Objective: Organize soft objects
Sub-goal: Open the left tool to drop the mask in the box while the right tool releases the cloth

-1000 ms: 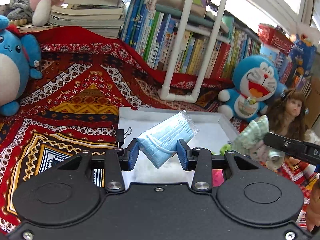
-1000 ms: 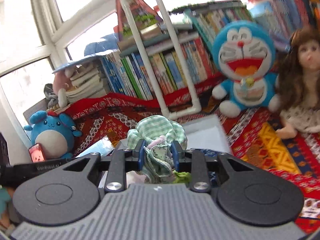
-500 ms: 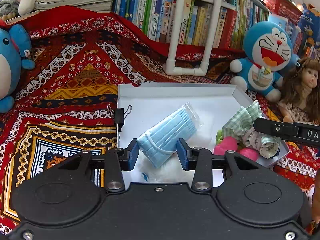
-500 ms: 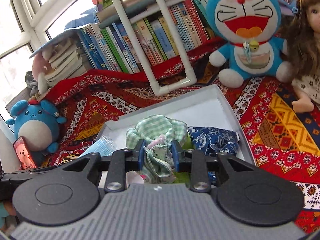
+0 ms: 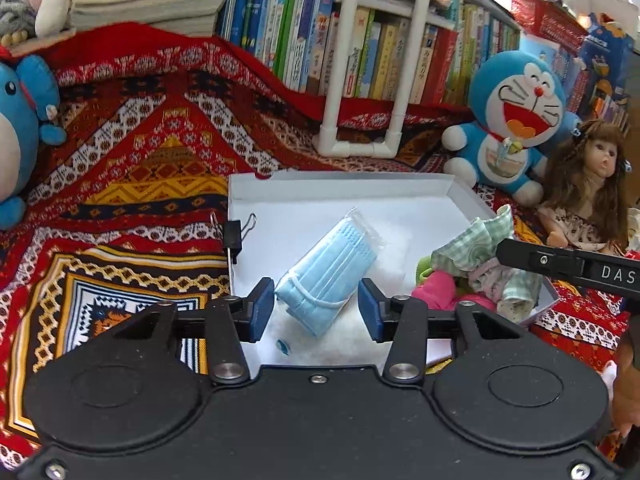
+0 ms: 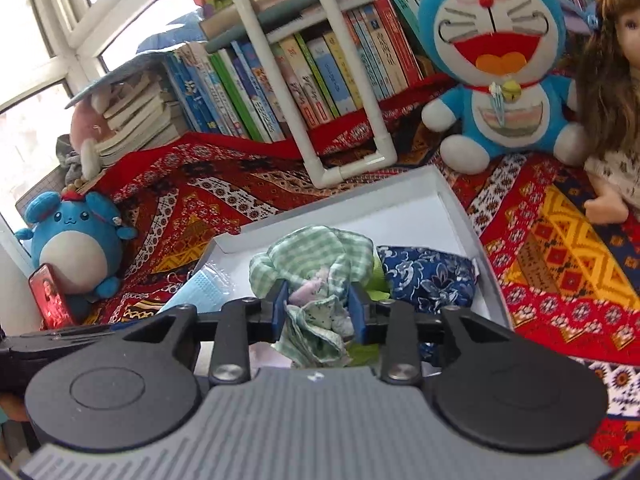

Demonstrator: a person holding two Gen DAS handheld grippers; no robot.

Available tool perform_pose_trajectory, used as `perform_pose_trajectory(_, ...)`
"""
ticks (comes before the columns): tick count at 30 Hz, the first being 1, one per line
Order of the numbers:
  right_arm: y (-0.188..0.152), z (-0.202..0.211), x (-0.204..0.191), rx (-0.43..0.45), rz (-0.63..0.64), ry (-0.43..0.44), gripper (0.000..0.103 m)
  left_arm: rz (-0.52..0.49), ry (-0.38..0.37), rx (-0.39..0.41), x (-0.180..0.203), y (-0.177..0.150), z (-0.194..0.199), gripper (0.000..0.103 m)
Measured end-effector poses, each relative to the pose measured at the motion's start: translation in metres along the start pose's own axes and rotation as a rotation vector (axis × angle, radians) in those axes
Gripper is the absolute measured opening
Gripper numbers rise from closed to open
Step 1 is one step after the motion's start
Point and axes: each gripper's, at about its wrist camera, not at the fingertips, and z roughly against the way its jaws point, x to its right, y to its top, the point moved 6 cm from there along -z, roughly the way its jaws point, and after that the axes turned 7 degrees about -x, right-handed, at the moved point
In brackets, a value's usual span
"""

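A white shallow box (image 5: 340, 184) lies on the patterned red cloth. Inside it, a wrapped light-blue face mask (image 5: 328, 272) rests on the floor between the pads of my left gripper (image 5: 316, 312). The jaws are opening and small gaps show on both sides of the mask. In the right wrist view my right gripper (image 6: 319, 312) has its jaws opening too, but its pads still touch a bunched green checked cloth (image 6: 312, 252). That cloth sits on a pile beside a blue floral pouch (image 6: 428, 280). A pink soft item (image 5: 436, 288) lies under the pile.
A Doraemon plush (image 5: 516, 120) and a doll (image 5: 588, 184) sit to the right of the box. A round blue plush (image 5: 16, 128) is at the left, a white pipe frame (image 5: 360, 144) and books behind. A binder clip (image 5: 234, 236) grips the box's left wall.
Both grippers have come down over the box with their loads. The left jaws have spread off the mask. The right jaws have widened a little around the checked cloth.
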Motion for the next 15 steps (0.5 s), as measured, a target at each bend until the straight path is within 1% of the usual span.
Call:
perform_pose_trajectory(3,0.002,0.009,0.0,0.015,0.018,-0.004,0.047,-0.003,-0.004,0.025,0.0,-0.001,0.012,0.053)
perform_pose_trajectory(4,0.002,0.012,0.0,0.019,0.019,-0.001,0.053,-0.002,-0.007,0.033,0.0,-0.001,0.016,0.057)
perform_pose_trajectory(5,0.002,0.015,0.001,0.023,0.02,0.002,0.056,-0.002,-0.007,0.042,-0.001,-0.002,0.02,0.058)
perform_pose_trajectory(7,0.001,0.019,0.001,0.03,0.023,0.004,0.059,-0.007,-0.004,0.058,-0.002,-0.004,0.029,0.063)
perform_pose_trajectory(10,-0.002,0.027,0.001,0.041,0.04,-0.001,0.059,-0.018,0.001,0.084,-0.004,-0.008,0.041,0.068)
perform_pose_trajectory(15,-0.013,0.041,0.002,0.052,0.078,-0.013,0.065,-0.028,-0.002,0.116,-0.007,-0.018,0.061,0.074)
